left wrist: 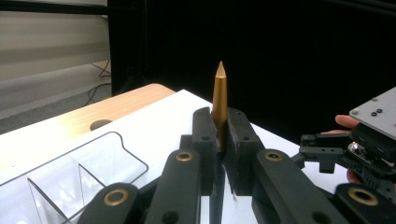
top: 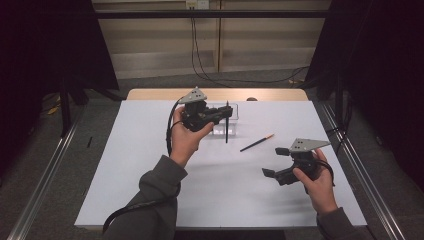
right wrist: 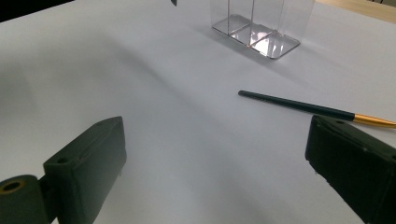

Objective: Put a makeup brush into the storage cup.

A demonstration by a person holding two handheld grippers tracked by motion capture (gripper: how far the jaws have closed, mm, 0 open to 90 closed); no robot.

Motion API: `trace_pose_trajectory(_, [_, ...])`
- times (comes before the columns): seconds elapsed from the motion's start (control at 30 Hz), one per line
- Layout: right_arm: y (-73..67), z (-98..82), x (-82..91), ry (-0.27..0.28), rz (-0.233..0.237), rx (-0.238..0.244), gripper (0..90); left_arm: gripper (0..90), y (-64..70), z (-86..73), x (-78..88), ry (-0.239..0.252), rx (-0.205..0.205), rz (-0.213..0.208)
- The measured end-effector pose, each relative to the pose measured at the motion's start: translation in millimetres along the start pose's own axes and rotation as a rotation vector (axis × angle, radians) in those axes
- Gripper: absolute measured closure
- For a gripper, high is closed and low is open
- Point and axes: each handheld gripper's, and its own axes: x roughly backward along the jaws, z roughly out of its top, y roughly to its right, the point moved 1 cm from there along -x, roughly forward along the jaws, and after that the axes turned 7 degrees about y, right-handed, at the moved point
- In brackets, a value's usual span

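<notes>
Left gripper (top: 222, 114) had its jaws clamped on an upright pen (top: 226, 129) just over the clear organizer (top: 233, 112), right gripper (top: 272, 161) gaping wide, spare pen (top: 256, 143) lying diagonally far-left of it on the worktop (top: 150, 165).

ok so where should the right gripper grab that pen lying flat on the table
Grip the pen around the middle of its dark barrel, coming from above with the fingers across its length. It lies flat on the white table, slanted, gold end away from the person, nothing beside it. The right gripper is open nearby; the left gripper holds another pen.
</notes>
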Motion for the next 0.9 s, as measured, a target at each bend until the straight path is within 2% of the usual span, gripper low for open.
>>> trace_pose_trajectory(0.23, [1.1,-0.4,1.1,0.001,-0.001,-0.007,4.9,83.7,-2.3,4.4,-3.6,0.015,-0.004,0.008])
trace_pose_trajectory(0.3, [1.3,0.0,1.2,0.006,-0.001,-0.007,4.9,83.7,-3.3,5.2,-5.8,0.025,0.0,-0.001])
trace_pose_trajectory(0.4, [1.8,0.2,1.8,0.007,0.0,-0.012,4.9,83.7,-4.5,6.2,-8.2,0.021,-0.004,0.015])
trace_pose_trajectory(0.67, [4.1,-0.5,2.9,0.011,-0.003,-0.016,5.0,83.7,-9.2,9.1,-15.2,0.035,-0.006,0.022])
trace_pose_trajectory(0.9, [3.9,-0.9,1.9,0.007,0.005,-0.017,5.0,83.7,-12.9,13.7,-20.0,0.04,-0.027,0.046])
